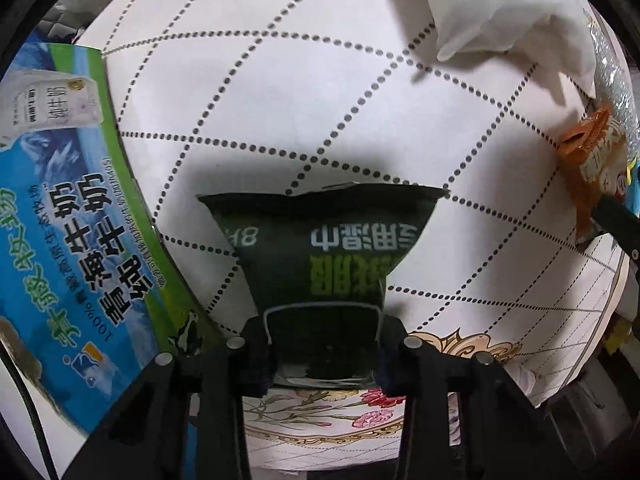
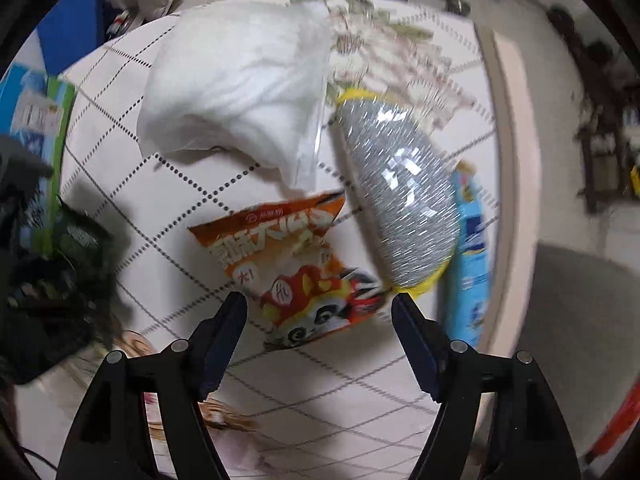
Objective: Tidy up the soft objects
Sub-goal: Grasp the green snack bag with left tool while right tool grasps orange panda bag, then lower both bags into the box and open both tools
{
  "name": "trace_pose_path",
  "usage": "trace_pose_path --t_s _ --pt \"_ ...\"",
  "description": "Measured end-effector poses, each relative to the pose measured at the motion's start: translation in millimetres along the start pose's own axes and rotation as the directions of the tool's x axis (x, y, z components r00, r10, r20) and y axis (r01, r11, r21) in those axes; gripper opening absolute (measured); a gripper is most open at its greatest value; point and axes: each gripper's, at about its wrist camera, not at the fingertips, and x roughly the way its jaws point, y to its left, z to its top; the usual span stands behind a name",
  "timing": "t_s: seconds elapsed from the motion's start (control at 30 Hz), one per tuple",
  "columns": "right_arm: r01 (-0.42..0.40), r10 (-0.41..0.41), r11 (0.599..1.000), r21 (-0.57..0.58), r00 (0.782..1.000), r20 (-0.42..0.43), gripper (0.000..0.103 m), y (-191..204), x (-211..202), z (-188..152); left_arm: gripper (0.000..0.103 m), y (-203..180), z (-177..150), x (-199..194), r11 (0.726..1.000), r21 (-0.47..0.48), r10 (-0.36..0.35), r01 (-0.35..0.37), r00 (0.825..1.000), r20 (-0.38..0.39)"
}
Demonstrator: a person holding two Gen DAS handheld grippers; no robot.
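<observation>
Two grippers in view, one per wrist camera. Landmark for positions: the white cloth (image 1: 280, 92) with dotted diamond lines that covers the work surface.

Left gripper (image 1: 324, 344): fingers narrowed onto the near end of a dark green packet (image 1: 320, 248) with white and green print. The packet is pinched between the two pads and sticks out forward over the cloth, its far edge wide and crumpled. Whether the far part rests on the cloth or is lifted off it cannot be told. A blue-and-green milk carton (image 1: 68, 216) stands at the cloth's left edge, just beside the packet. A white pillow (image 1: 496, 12) lies at the far right of the cloth.

Right gripper (image 2: 320, 308): fingers spread wide, nothing between the pads. It hangs over the near part of the cloth (image 2: 168, 216), with an orange snack bag (image 2: 296, 268) lying flat on the cloth just ahead of the fingertips; the bag's near corner sits between the two tips, contact not evident. The right-wrist view is motion-blurred.

Other items on the cloth, right-wrist view:
- white pillow (image 2: 236, 92), far side, its near corner close to the snack bag's top edge
- silver glittery pouch (image 2: 400, 196) with yellow trim, right of the snack bag, touching or overlapping its right corner
- blue packet (image 2: 472, 256) at the cloth's right edge, partly under the silver pouch
- milk carton (image 2: 36, 120) at the cloth's left edge

The left gripper shows as a dark shape (image 2: 44, 288) at the left edge of this view, holding the green packet (image 2: 80, 240).
</observation>
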Motion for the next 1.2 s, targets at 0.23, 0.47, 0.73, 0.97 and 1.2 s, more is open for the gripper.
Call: trace_pose_path --t_s 0.23,0.47,0.73,0.97,1.2 --pt "0.027 -0.026 0.997 -0.078 1.0 0.01 0.06 28.0 1.7 7.5 0.033 -0.3 -8.8 -2.4 1.0 -0.017 -0.005 0.006 0.999 0.036" --pt "-0.093 0.094 0.992 0.088 0.996 -0.009 0.033 18.6 -3.2 -11.0 0.032 -2.4 -42.4 -34.8 0.999 -0.021 -0.021 0.025 0.986 0.163" --pt "-0.248 0.237 0.967 0.053 0.957 0.167 0.033 42.2 -141.2 -33.5 0.031 57.0 -102.0 -140.6 0.996 -0.032 -0.07 0.088 0.927 0.368" --pt "-0.394 0.405 0.914 -0.095 0.9 0.161 0.033 170.3 -199.6 -27.9 0.031 185.8 -91.6 -186.7 0.99 -0.144 0.053 -0.002 0.937 0.345" --pt "-0.469 0.471 0.876 -0.108 0.882 -0.006 0.033 335.1 -127.9 9.3 0.031 301.2 -91.7 -99.1 0.966 -0.257 0.024 0.007 0.993 0.116"
